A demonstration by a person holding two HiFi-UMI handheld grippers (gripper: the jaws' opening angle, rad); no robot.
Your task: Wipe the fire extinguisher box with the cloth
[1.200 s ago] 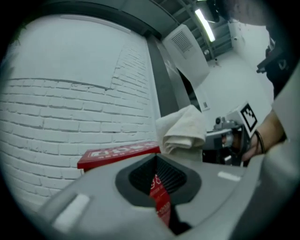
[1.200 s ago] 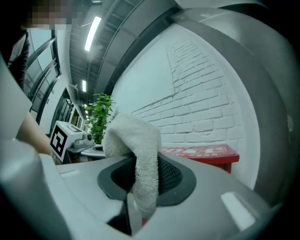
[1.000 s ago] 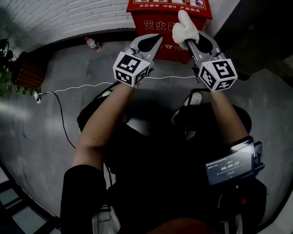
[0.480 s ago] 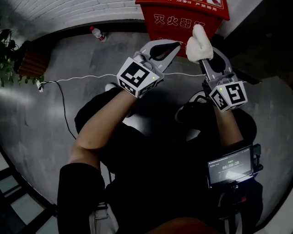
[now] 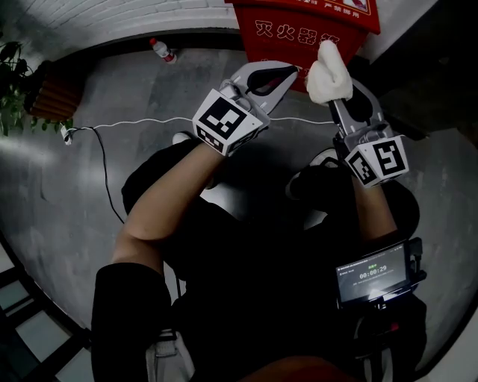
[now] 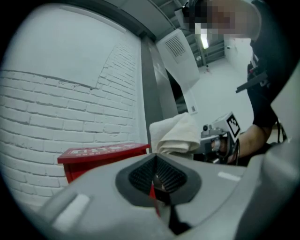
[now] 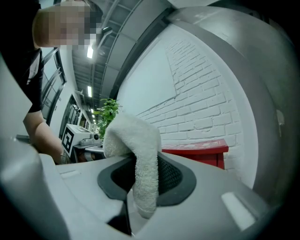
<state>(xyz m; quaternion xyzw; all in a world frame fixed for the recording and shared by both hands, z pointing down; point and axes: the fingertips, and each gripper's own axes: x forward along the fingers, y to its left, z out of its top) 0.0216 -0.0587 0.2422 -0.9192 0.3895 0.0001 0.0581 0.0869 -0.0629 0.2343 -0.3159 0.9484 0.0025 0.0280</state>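
at the far left of the head view a green plant (image 5: pixel 10 78) is seen in a brown wooden planter (image 5: pixel 49 104). a thin white cable (image 5: pixel 104 128) is laid across the grey floor (image 5: pixel 82 201). a plastic bottle (image 5: pixel 162 51) with a red cap is found lying on the floor near the white brick wall (image 5: pixel 112 15).

the left gripper (image 5: pixel 293 72) is held up in front of the person, its jaws brought together with nothing between them; in the left gripper view (image 6: pixel 157 180) only a thin red line is seen where the dark pads meet.

the red fire extinguisher box (image 5: pixel 314 30) is placed against the brick wall, at the top of the head view, just beyond both grippers. in the left gripper view (image 6: pixel 101 152) it is seen behind the jaws, and in the right gripper view (image 7: pixel 201 152) to the right of them.

the white cloth (image 5: pixel 327 71) is clamped in the right gripper (image 5: pixel 334 97) and stands up from the jaws in a folded bundle (image 7: pixel 136 140), near the lower right part of the box front. if the box is touched by it cannot be told.

a small screen (image 5: pixel 373 272) is seen at the lower right.
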